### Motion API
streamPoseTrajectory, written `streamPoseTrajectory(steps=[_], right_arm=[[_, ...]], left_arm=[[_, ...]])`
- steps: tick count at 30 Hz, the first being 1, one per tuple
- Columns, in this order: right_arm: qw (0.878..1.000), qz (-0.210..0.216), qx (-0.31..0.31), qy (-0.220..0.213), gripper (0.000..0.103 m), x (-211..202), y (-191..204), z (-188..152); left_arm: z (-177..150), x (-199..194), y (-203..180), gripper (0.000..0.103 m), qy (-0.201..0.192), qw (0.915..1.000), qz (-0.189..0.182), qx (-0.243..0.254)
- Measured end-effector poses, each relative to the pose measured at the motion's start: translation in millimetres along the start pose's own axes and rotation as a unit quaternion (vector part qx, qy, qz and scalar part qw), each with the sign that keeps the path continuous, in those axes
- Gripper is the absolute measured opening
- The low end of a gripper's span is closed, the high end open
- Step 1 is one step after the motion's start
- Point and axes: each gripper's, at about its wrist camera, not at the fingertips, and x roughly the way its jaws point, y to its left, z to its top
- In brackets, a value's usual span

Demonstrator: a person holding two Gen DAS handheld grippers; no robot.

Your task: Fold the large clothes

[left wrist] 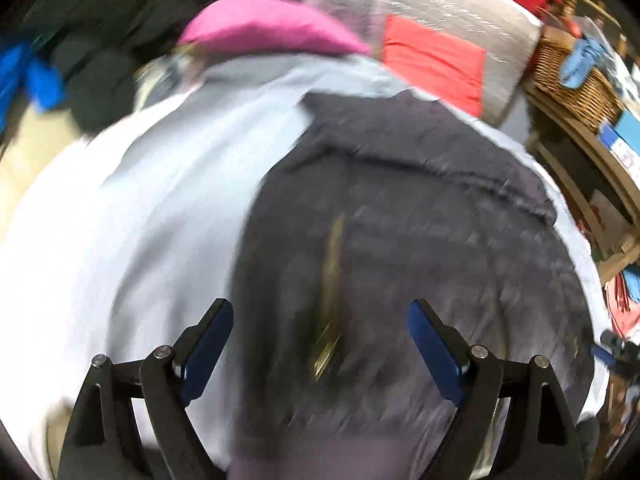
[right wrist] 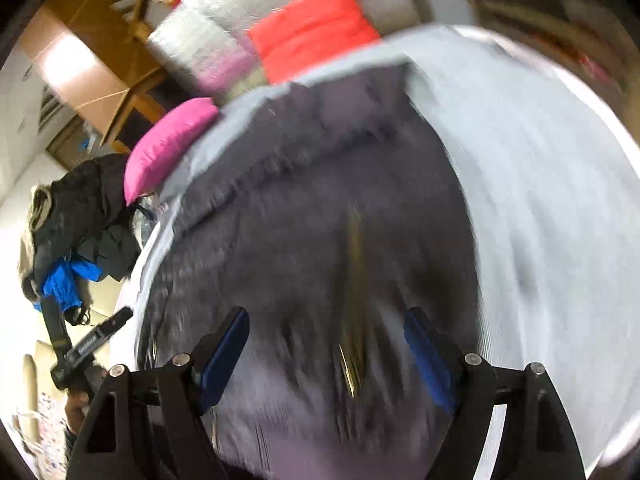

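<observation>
A dark grey quilted jacket point(left wrist: 400, 240) with a brass-coloured zipper point(left wrist: 330, 312) lies spread on a pale sheet point(left wrist: 140, 200); it also shows in the right wrist view point(right wrist: 320, 220). Both views are blurred by motion. My left gripper point(left wrist: 320, 344) is open and empty, fingers apart above the jacket near the zipper. My right gripper point(right wrist: 326, 352) is open and empty over the jacket, straddling the zipper point(right wrist: 354, 300). The left gripper also shows at the left edge of the right wrist view point(right wrist: 92, 344).
A pink cushion point(left wrist: 264, 28) and a red folded cloth point(left wrist: 432, 64) lie at the sheet's far side. Dark and blue clothes point(right wrist: 80, 232) are piled to the left. A wicker basket point(left wrist: 572, 84) stands on shelves to the right.
</observation>
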Motion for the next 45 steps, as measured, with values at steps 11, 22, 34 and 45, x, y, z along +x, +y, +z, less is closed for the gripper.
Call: streamPoseTrajectory(steps=[11, 22, 34, 45], right_arm=[[0.999, -0.023, -0.026, -0.026, 0.082, -22.3, 6.4, -49.1], [0.998, -0.044, -0.016, -0.038, 0.082, -39.0, -6.1, -57.0], [0.999, -0.048, -0.012, -0.011, 0.082, -22.4, -22.2, -60.3], [0.999, -0.042, -0.010, 0.002, 0.082, -13.9, -28.4, -63.2]], left_arm=[[-71.9, -37.9, 41.3, 0.089, 0.024, 0.9990, 0.012, -0.037], [-77.2, -36.8, 37.6, 0.089, 0.024, 0.9992, 0.013, -0.030], [-75.9, -21.9, 37.5, 0.089, 0.040, 0.9986, 0.019, -0.030], [-76.7, -4.5, 35.0, 0.089, 0.057, 0.9978, 0.021, -0.028]])
